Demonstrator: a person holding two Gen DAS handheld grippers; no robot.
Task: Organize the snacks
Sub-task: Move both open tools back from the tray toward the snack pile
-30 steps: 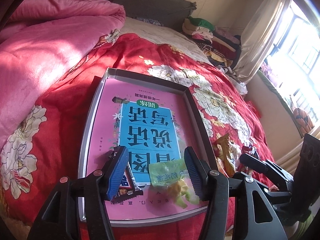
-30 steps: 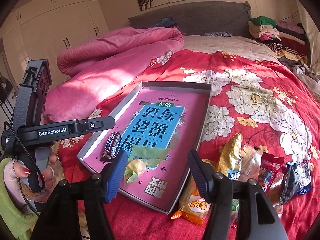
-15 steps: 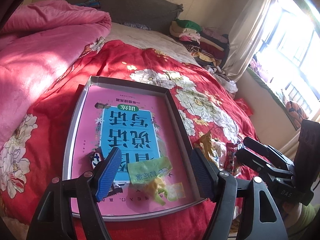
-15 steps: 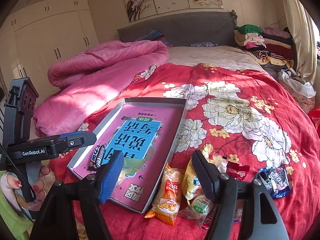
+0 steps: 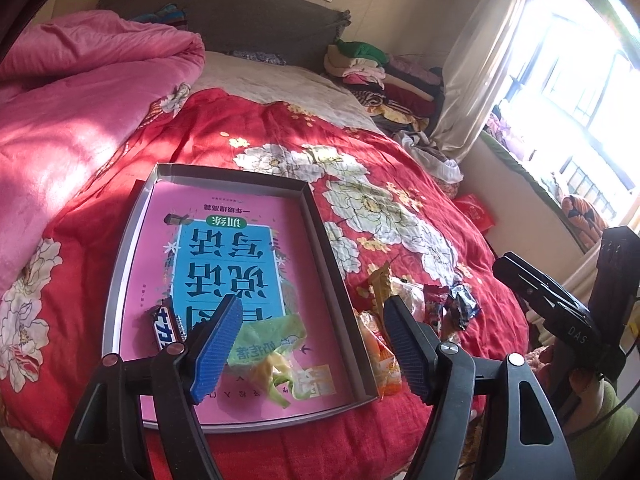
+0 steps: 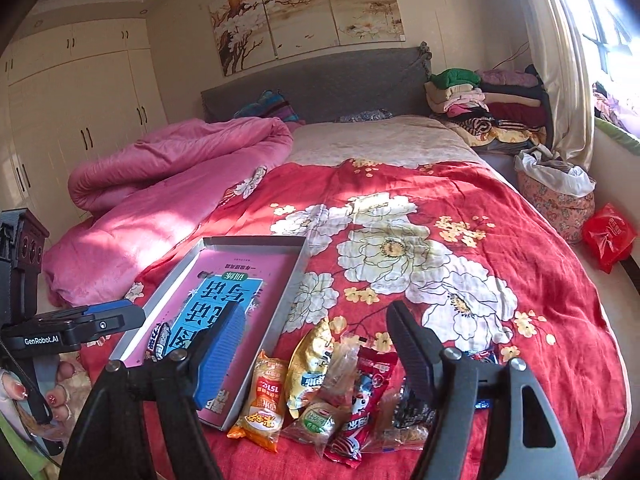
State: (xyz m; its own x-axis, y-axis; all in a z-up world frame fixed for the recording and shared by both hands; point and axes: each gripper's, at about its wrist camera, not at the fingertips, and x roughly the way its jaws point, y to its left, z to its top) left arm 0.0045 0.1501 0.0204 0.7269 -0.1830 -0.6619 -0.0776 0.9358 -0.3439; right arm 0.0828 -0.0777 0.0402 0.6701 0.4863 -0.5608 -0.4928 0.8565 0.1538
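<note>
A shallow grey box (image 5: pixel 316 216) with a pink and blue printed floor lies on the red flowered bedspread; it also shows in the right wrist view (image 6: pixel 256 242). Inside it lie a dark chocolate bar (image 5: pixel 166 328) and a green snack packet (image 5: pixel 272 344). A heap of snack packets (image 6: pixel 320 396) lies on the bedspread right of the box, with an orange packet (image 6: pixel 262 400) nearest it. My left gripper (image 5: pixel 308 344) is open and empty above the box's near end. My right gripper (image 6: pixel 316 356) is open and empty above the heap.
A pink quilt (image 5: pixel 72 92) is bunched on the left of the bed. Folded clothes (image 6: pixel 480 96) are stacked by the headboard at the right. A red bag (image 6: pixel 608 236) lies on the floor beside the bed, under the window.
Both grippers have drawn back and up from the box, open all the while. The right one has swung right, from over the green packet to over the snack heap.
</note>
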